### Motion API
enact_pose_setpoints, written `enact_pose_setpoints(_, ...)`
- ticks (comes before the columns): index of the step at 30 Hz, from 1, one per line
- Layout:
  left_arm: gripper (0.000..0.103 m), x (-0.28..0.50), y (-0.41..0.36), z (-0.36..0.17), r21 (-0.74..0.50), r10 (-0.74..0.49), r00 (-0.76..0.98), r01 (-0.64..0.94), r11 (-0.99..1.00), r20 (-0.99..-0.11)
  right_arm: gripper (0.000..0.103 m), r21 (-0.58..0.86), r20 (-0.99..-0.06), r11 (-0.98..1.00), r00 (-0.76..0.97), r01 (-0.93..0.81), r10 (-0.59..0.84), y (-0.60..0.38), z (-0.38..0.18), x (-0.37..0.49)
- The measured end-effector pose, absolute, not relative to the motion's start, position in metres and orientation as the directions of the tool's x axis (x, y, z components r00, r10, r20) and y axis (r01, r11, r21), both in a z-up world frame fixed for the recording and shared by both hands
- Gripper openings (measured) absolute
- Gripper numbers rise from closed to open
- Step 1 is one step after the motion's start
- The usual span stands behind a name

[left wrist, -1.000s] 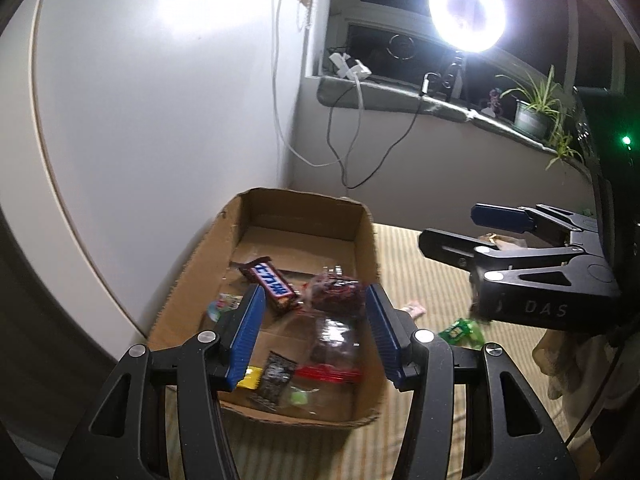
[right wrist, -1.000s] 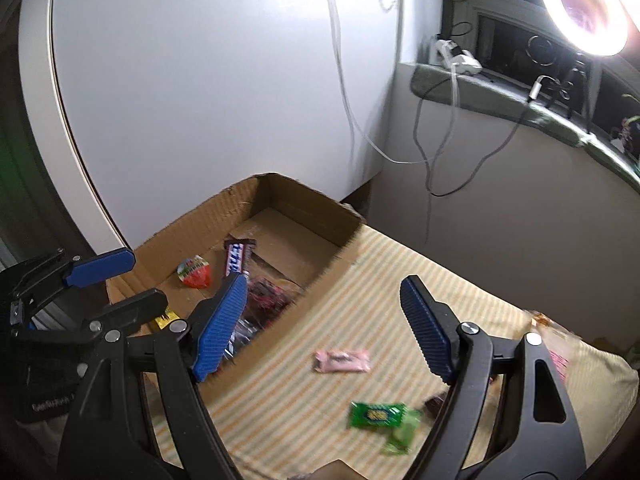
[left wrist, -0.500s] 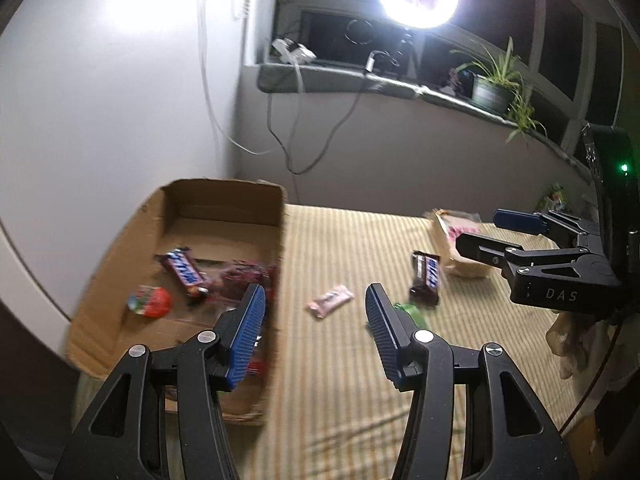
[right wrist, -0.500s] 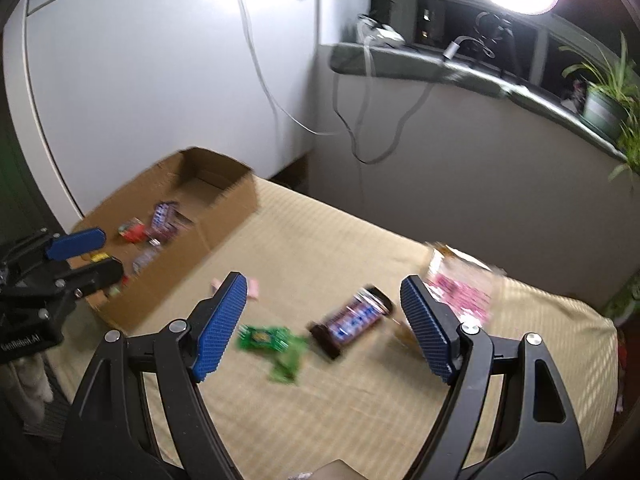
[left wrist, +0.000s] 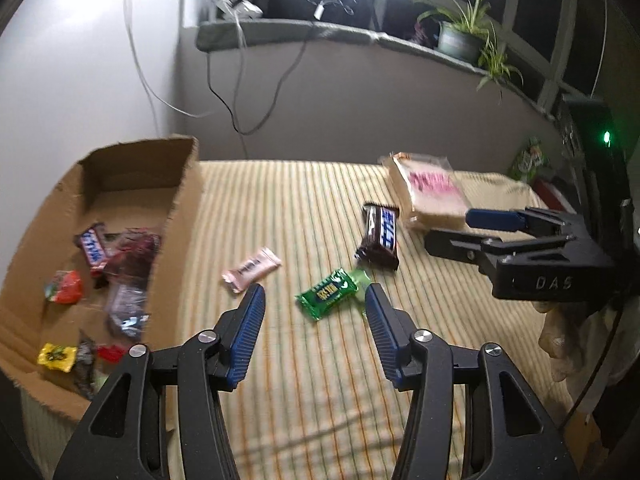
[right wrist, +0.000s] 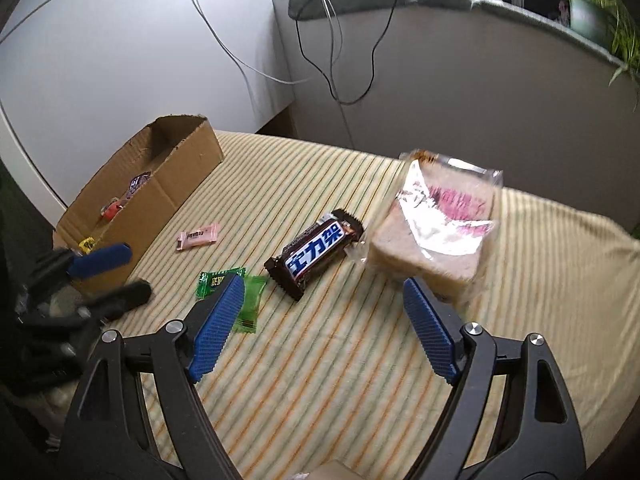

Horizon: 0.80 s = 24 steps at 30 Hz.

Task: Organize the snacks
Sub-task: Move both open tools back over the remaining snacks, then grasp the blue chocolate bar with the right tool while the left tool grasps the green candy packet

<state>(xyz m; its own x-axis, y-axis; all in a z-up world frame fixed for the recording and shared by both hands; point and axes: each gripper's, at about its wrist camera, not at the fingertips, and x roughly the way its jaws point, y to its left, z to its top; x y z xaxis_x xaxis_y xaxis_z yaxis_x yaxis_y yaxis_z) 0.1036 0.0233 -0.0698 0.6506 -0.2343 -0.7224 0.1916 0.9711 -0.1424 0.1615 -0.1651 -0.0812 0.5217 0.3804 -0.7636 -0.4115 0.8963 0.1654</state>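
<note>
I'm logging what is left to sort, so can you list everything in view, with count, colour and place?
cardboard box: one, brown, left end of the striped cloth, several wrapped snacks inside
pink candy: one, on the cloth beside the box
green candies: two, mid-cloth, touching
chocolate bar: one, dark brown with blue and white, beside the bread
bagged bread: one, clear bag, pink print, far right
potted plant: one, green, window ledge
left claw: closing, nothing between its jaws
right claw: opening, nothing between its jaws
</note>
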Motion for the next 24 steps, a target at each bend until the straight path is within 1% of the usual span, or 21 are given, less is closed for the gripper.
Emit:
enact_pose_setpoints(1,0.039,0.107,0.021,-0.074,-0.14,-0.236,0.639,0.199,0.97,-0.732,0.084,0.185,-0.766,0.895,0.511,-0.405,0.39,-0.165,-0.084,0.164)
enact_pose_setpoints(2,0.036,0.111,0.019,-0.077,-0.138,-0.238,0.629,0.205,0.969,-0.74,0.084,0.206,-0.77,0.894,0.498,-0.398,0.398,-0.164,-0.087,0.167)
enact_pose_setpoints(4,0.033,0.115,0.016,-0.083,-0.119,-0.231,0.616,0.218,0.969,-0.754,0.084,0.246,-0.778,0.892,0.472,-0.379,0.415,-0.163,-0.093,0.174)
enact_pose_setpoints(5,0.033,0.118,0.013,-0.086,-0.102,-0.221,0.608,0.224,0.969,-0.762,0.084,0.263,-0.78,0.89,0.462,-0.372,0.423,-0.162,-0.095,0.177)
enact_pose_setpoints(7,0.033,0.122,0.01,-0.092,-0.077,-0.213,0.592,0.247,0.966,-0.777,0.078,0.301,-0.785,0.885,0.435,-0.354,0.441,-0.162,-0.1,0.184)
enact_pose_setpoints(9,0.033,0.125,0.005,-0.096,-0.049,-0.201,0.584,0.265,0.963,-0.787,0.076,0.33,-0.789,0.881,0.414,-0.338,0.454,-0.16,-0.105,0.191)
enact_pose_setpoints(11,0.033,0.128,0.002,-0.099,-0.039,-0.203,0.571,0.286,0.958,-0.795,0.076,0.346,-0.793,0.882,0.403,-0.319,0.457,-0.158,-0.109,0.196)
enact_pose_setpoints(16,0.033,0.14,0.003,-0.11,-0.037,-0.192,0.554,0.278,0.96,-0.81,0.076,0.378,-0.805,0.881,0.369,-0.284,0.465,-0.15,-0.12,0.208)
enact_pose_setpoints(21,0.033,0.145,0.0,-0.114,-0.038,-0.198,0.551,0.288,0.957,-0.81,0.076,0.382,-0.812,0.888,0.367,-0.257,0.455,-0.142,-0.125,0.215)
enact_pose_setpoints(24,0.033,0.148,-0.001,-0.115,-0.048,-0.207,0.552,0.288,0.956,-0.808,0.076,0.36,-0.818,0.899,0.378,-0.25,0.433,-0.136,-0.126,0.218)
